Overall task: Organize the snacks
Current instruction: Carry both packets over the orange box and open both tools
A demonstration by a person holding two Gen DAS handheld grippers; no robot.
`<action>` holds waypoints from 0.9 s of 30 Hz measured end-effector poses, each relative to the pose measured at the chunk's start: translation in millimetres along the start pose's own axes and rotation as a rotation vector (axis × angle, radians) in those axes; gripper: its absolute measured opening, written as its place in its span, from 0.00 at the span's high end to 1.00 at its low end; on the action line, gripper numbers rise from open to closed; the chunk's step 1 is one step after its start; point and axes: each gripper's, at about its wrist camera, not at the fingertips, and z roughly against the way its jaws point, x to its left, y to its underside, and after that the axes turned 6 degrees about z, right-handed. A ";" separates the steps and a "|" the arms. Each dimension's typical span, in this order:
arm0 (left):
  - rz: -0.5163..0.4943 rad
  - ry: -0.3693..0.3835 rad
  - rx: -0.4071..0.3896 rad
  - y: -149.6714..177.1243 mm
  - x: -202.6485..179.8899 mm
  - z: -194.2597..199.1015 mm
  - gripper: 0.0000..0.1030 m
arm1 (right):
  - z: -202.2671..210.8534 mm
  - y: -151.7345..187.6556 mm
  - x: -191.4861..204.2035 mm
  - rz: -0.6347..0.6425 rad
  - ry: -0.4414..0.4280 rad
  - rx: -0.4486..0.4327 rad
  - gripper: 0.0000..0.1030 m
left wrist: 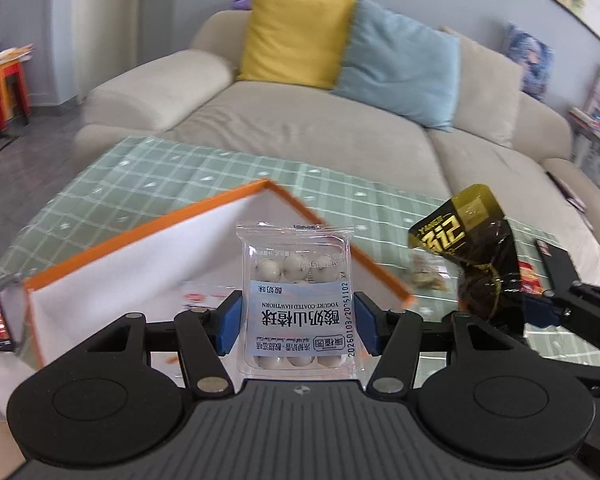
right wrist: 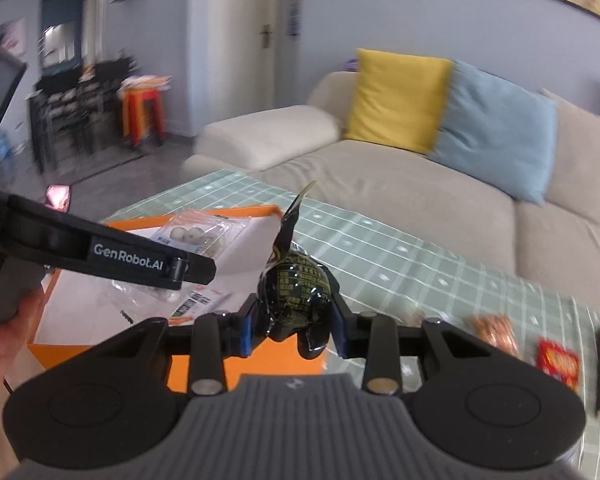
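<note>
A: Why are both snacks up in the air?

B: I think they are going into the orange box [left wrist: 148,264]. It sits on the green tabletop [left wrist: 204,172] with its top open.

A: Where is the clear pack of white balls [left wrist: 298,300]?

B: It stands upright between the 2 jaws of the left gripper [left wrist: 298,322], squeezed tight, over the box.

A: And the black snack bag [right wrist: 300,292]?

B: The right gripper [right wrist: 294,326] jaws are clenched on its round middle. It hangs near the box's edge.
</note>
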 end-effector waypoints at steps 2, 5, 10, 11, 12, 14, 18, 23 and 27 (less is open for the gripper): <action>0.010 -0.029 0.019 -6.3 11.9 -6.6 0.36 | -13.0 -12.0 5.5 0.026 -0.033 0.024 0.67; 0.029 -0.060 0.049 -15.3 31.2 -16.6 0.36 | -34.2 -28.0 14.7 0.070 -0.079 0.065 0.67; 0.042 -0.111 0.102 -21.7 52.4 -35.7 0.36 | -73.5 -53.6 27.7 0.119 -0.168 0.149 0.67; 0.038 -0.119 0.110 -22.0 55.8 -38.1 0.36 | -80.7 -57.7 29.8 0.127 -0.180 0.168 0.67; 0.037 -0.125 0.122 -22.4 57.7 -41.7 0.36 | -87.4 -61.2 31.7 0.137 -0.186 0.189 0.67; 0.040 -0.131 0.156 -22.2 62.4 -49.3 0.36 | -102.8 -66.5 36.8 0.164 -0.190 0.234 0.67; 0.034 -0.146 0.213 -20.8 69.3 -64.9 0.36 | -133.5 -66.8 31.9 0.147 -0.217 0.344 0.67; 0.027 -0.157 0.271 -19.9 72.7 -84.0 0.36 | -158.1 -62.9 33.3 0.147 -0.222 0.435 0.67; 0.023 -0.172 0.319 -21.6 76.2 -98.8 0.36 | -171.0 -60.8 42.9 0.192 -0.234 0.480 0.67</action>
